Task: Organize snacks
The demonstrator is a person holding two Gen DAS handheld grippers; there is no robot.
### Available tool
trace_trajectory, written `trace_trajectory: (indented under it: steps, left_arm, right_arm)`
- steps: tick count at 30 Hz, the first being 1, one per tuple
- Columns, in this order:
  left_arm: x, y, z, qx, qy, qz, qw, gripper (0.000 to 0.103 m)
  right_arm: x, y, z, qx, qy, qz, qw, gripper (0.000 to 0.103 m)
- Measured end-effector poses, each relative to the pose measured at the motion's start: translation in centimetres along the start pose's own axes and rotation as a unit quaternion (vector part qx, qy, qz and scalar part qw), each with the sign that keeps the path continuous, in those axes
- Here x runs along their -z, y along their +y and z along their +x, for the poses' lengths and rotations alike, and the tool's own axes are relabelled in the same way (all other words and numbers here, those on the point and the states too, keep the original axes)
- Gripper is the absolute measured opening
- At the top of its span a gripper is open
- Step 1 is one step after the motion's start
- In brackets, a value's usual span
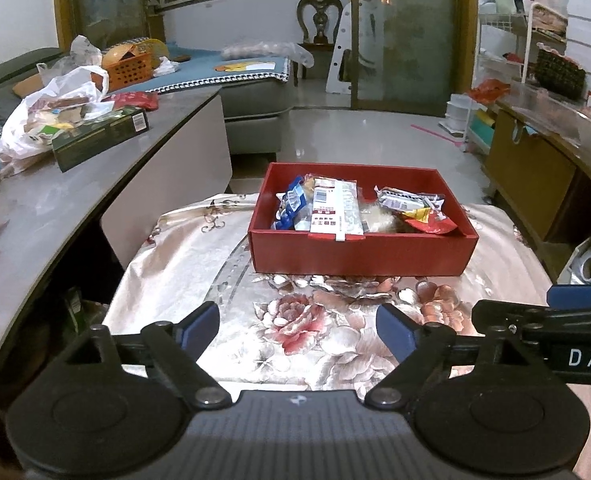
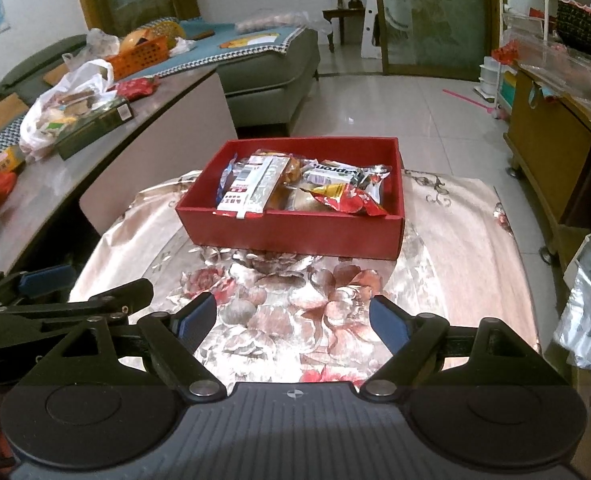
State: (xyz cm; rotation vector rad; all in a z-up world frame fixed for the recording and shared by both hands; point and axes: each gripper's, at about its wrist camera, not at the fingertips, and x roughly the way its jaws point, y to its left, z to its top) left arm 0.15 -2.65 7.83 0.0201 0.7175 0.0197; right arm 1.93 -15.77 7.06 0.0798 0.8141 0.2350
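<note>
On the floral cloth [image 1: 199, 264] covering a low surface sits a red open-topped box [image 1: 359, 250], set toward the far half of the cloth, its long side running left to right across both views. Snack packets fill it loosely. A white packet with red print [image 1: 335, 210] lies on top, left of centre, its long axis running from the near wall toward the far wall, its near end resting over the near rim. A blue-and-white packet [image 1: 291, 200] lies tucked at its left. On the right side a silver-and-white wrapper [image 2: 337, 172] lies slantwise, and a red-and-yellow packet [image 2: 351, 200] lies at the near right corner. Something pale and round shows between them, too hidden to name.

Left of the cloth a grey curved counter [image 1: 47, 216] carries a white plastic bag [image 1: 51, 120] stuffed with packets, a dark green carton [image 1: 101, 138] lying flat beside it, and a red packet [image 1: 135, 100] behind. An orange basket [image 1: 129, 68] stands further back on a sofa.

Nearest the cameras, the left gripper [image 1: 297, 330] hovers over the bare near part of the cloth, jaws spread apart with nothing between its blue pads [image 1: 199, 326]. The right gripper [image 2: 291, 322] hangs just beside it, likewise released and empty, blue pads [image 2: 389, 322] well apart. Each shows at the edge of the other's view. Nothing lies on the cloth between the grippers and the box.
</note>
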Motion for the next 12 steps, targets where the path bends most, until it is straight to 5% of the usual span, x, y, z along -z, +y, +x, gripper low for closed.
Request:
trace_trajectory:
  steps: [12]
  left_arm:
    - [0.98, -0.47, -1.03, -0.004, -0.001, 0.016, 0.9999, 0.081]
  right_arm:
    - [0.8, -0.07, -0.95, -0.003, 0.0, 0.0, 1.0, 0.091]
